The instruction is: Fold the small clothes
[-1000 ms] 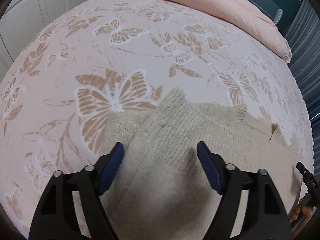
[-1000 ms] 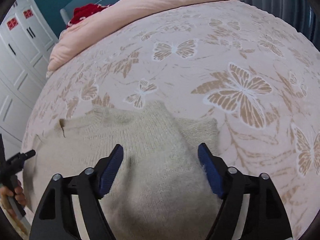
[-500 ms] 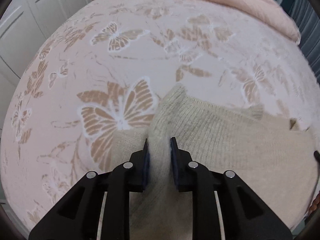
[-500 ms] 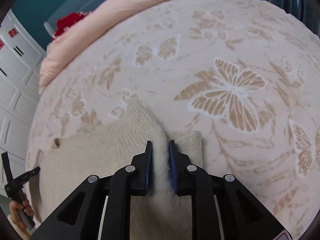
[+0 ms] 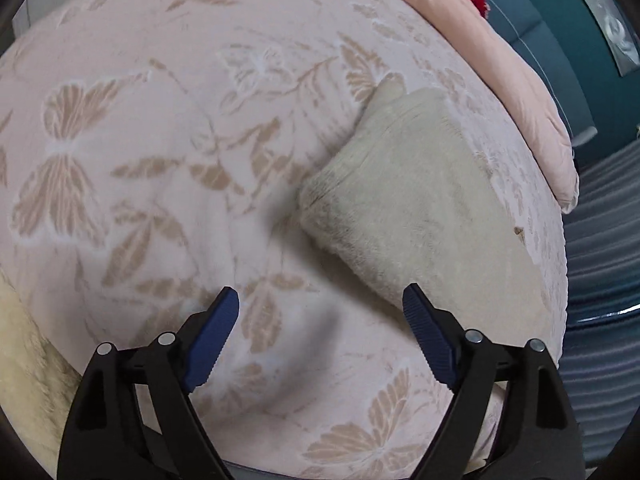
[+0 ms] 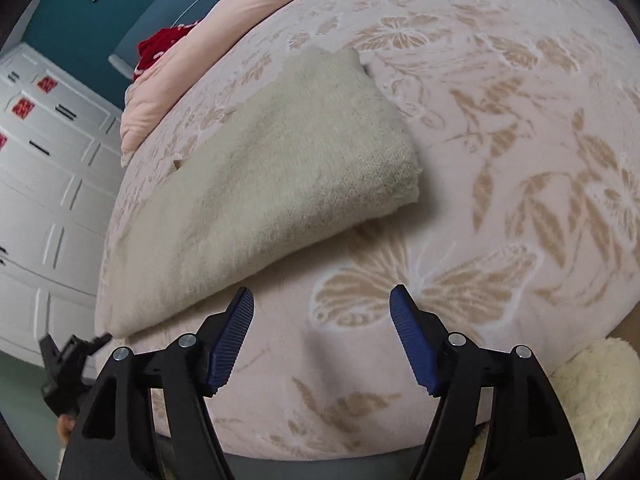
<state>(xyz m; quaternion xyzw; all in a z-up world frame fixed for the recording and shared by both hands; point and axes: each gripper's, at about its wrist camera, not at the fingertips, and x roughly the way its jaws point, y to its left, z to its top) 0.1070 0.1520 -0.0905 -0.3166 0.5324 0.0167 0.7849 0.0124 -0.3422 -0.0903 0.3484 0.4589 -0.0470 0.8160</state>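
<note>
A beige knit sweater (image 5: pixel 416 208) lies folded into a thick rectangle on the pink butterfly bedspread (image 5: pixel 160 168). It also shows in the right wrist view (image 6: pixel 280 184), left of centre. My left gripper (image 5: pixel 320 328) is open and empty, hovering over bare bedspread just near the sweater's near edge. My right gripper (image 6: pixel 322 330) is open and empty too, over the bedspread just right of the sweater's near edge. The other gripper (image 6: pixel 68 364) shows at the lower left of the right wrist view.
A pink duvet (image 5: pixel 500 64) with a red garment (image 6: pixel 160 46) is bunched at the head of the bed. A cream fluffy item (image 6: pixel 592 400) lies near the front edge. White cabinets (image 6: pixel 36 184) stand beside the bed.
Both grippers were shut on the sweater half a second ago. They have let go, opened and pulled back. The sweater now lies folded over into a smaller rectangle.
</note>
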